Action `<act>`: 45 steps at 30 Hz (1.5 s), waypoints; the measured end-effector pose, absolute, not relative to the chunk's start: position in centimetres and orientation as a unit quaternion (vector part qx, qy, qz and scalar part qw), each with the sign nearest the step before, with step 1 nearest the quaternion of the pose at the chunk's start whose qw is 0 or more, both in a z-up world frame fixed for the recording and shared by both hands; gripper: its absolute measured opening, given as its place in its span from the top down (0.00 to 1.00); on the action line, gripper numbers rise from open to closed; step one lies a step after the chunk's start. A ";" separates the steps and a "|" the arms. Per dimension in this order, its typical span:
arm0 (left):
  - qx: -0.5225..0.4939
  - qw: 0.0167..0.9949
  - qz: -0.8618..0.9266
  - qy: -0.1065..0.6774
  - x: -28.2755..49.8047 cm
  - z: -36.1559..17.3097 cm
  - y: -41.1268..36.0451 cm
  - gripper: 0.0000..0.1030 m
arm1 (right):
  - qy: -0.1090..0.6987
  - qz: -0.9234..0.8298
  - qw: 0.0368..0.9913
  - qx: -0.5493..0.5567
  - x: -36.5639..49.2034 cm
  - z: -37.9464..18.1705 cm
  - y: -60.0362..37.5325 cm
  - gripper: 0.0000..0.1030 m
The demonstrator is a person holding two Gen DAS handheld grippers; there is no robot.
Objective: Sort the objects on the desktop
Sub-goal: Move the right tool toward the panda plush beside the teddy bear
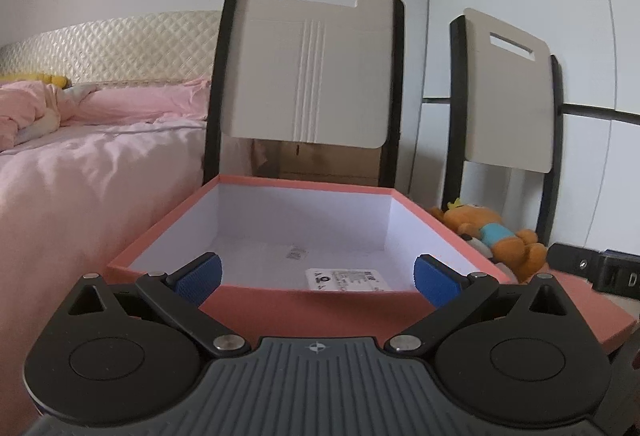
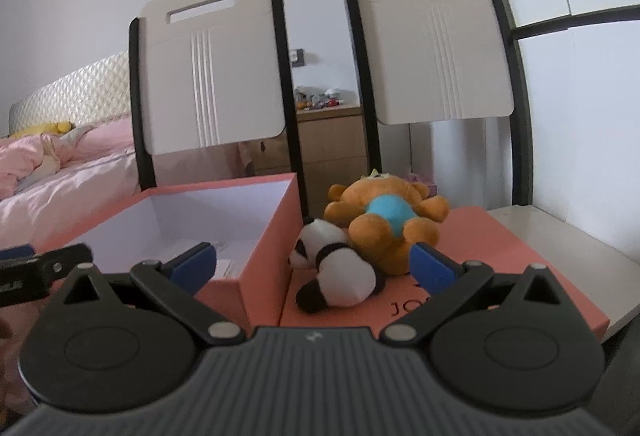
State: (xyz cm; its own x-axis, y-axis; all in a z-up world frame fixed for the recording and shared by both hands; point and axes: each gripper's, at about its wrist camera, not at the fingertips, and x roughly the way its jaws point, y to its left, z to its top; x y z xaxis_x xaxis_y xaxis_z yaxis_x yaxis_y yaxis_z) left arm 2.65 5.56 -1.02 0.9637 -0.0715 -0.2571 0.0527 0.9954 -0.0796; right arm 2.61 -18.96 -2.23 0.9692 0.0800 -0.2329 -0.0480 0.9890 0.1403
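Observation:
A pink box (image 1: 432, 224) with a white inside stands open and holds only a label; it also shows in the right wrist view (image 2: 264, 268). My left gripper (image 1: 318, 278) is open and empty just before its near wall. An orange plush bear (image 2: 384, 220) with a blue shirt and a black-and-white panda plush (image 2: 340, 272) lie on the pink lid (image 2: 500, 248) right of the box. My right gripper (image 2: 312, 266) is open and empty, close in front of the panda. The bear also shows in the left wrist view (image 1: 500, 236).
Two white chairs (image 2: 212, 76) (image 2: 436, 48) with black frames stand behind the box. A bed with pink bedding (image 1: 80, 164) lies to the left. A wooden nightstand (image 2: 328, 144) with small items stands behind. The other gripper (image 1: 600, 268) shows at the right edge.

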 end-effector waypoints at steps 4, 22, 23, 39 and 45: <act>-0.030 0.991 -0.016 0.132 2.8 -1.2 5.6 0.00 | 0.120 0.025 0.990 0.075 3.2 -2.4 -19.3 0.00; -0.007 0.993 -0.012 0.120 2.1 -1.4 5.0 0.00 | 0.139 0.027 0.987 0.071 2.8 -1.3 -20.1 0.00; -0.010 0.993 -0.010 0.121 2.0 -1.4 5.0 0.00 | 0.140 0.032 0.987 0.077 3.0 -1.0 -20.5 0.00; -0.005 0.992 -0.010 0.125 2.2 -1.9 4.6 0.00 | 0.169 0.016 0.985 0.011 10.0 0.7 -22.7 0.00; -0.004 0.992 -0.003 0.130 2.3 -2.2 4.5 0.00 | 0.166 0.015 0.986 0.025 13.3 -0.5 -23.9 0.00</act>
State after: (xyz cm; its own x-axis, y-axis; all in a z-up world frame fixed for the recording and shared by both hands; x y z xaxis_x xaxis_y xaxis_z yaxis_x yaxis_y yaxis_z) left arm 2.33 4.53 -2.25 0.9664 -0.0067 -0.2569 0.0045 0.9999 -0.0090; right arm 13.31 -23.94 -0.53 0.9444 0.0368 -0.3267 -0.0204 0.9984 0.0533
